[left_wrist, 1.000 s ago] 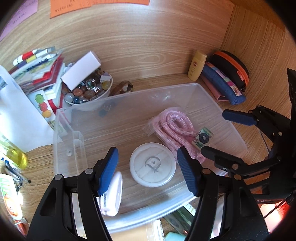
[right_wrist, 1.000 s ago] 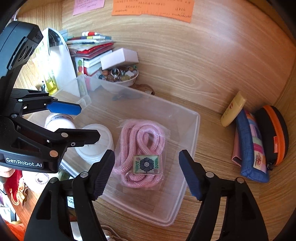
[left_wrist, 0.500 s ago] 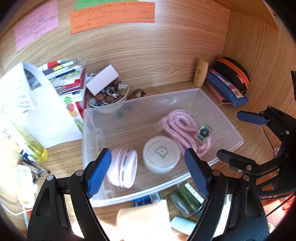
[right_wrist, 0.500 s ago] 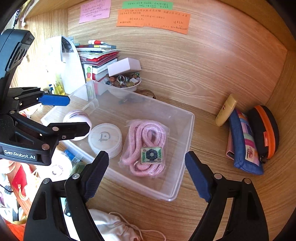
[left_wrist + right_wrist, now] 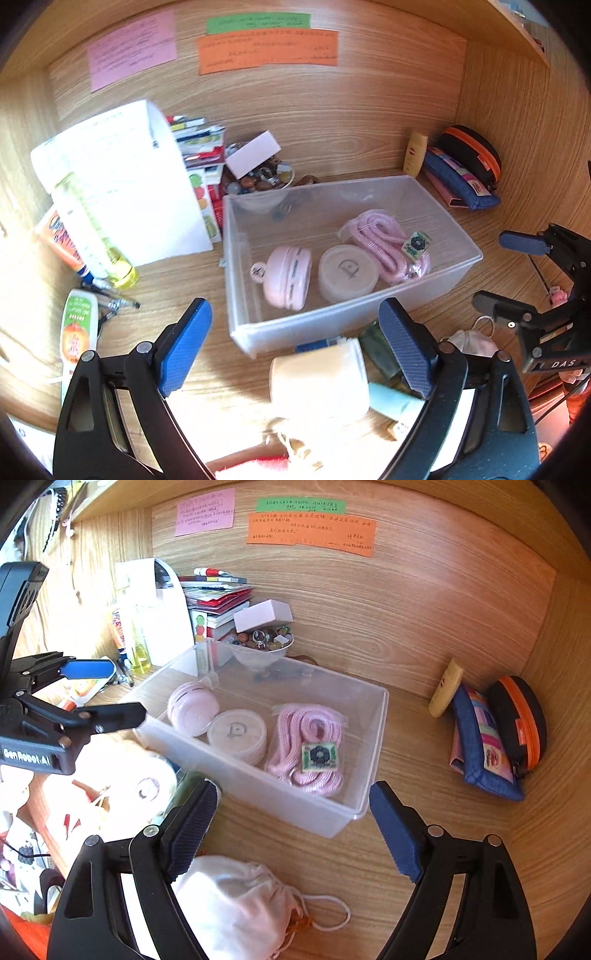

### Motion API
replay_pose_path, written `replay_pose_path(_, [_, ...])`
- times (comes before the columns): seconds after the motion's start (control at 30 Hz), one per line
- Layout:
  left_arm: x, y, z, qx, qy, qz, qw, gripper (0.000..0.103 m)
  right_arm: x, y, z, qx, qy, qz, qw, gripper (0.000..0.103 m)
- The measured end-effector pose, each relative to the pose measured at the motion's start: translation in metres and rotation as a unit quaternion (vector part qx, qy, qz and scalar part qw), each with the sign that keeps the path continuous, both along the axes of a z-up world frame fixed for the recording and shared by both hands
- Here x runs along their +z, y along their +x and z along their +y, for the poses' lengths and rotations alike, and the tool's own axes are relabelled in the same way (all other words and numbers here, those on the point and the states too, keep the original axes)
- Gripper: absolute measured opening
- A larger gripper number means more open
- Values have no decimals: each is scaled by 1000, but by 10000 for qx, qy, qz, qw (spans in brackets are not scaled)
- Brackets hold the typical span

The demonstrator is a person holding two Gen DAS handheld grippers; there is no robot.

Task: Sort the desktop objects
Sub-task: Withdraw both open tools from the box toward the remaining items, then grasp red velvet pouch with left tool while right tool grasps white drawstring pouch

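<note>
Both grippers hang over the near edge of the counter, tilted down toward the clear plastic bin. The left gripper has just been spreading its jaws, and they now stand wide with nothing between the pads; the right gripper is likewise agape and empty.

Already in the bin, side by side: a pink round case on its edge at the left, a flat round white container touching it, and a bagged pink cord with a flower tag on the right.

The next pick looks to be from the clutter in front of the bin — a cream-coloured jar lies on its side just below the left gripper, and a white drawstring pouch sits under the right one.

To do it well, I'd take one item per hand and approach from above. The jar looks likely to roll, so I'd close the pads across its round body rather than its ends. The pouch is soft — pinch a good fold of cloth, not the string, or it may swing on the way to the bin.
</note>
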State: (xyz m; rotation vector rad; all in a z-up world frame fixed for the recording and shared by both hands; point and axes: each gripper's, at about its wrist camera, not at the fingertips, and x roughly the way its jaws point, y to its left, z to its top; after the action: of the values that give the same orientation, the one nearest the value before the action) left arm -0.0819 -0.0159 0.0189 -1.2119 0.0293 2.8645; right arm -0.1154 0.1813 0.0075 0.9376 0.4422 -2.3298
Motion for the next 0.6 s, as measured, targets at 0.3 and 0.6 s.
replay_pose_path(0.3, [-25, 37, -27, 386, -80, -277, 9988, 93, -17, 28, 10, 87, 11, -226, 9997, 83])
replay_pose_path(0.6, [-60, 76, -36, 578, 2, -652, 9962, 93, -35, 46, 18, 1, 40, -306, 9995, 83])
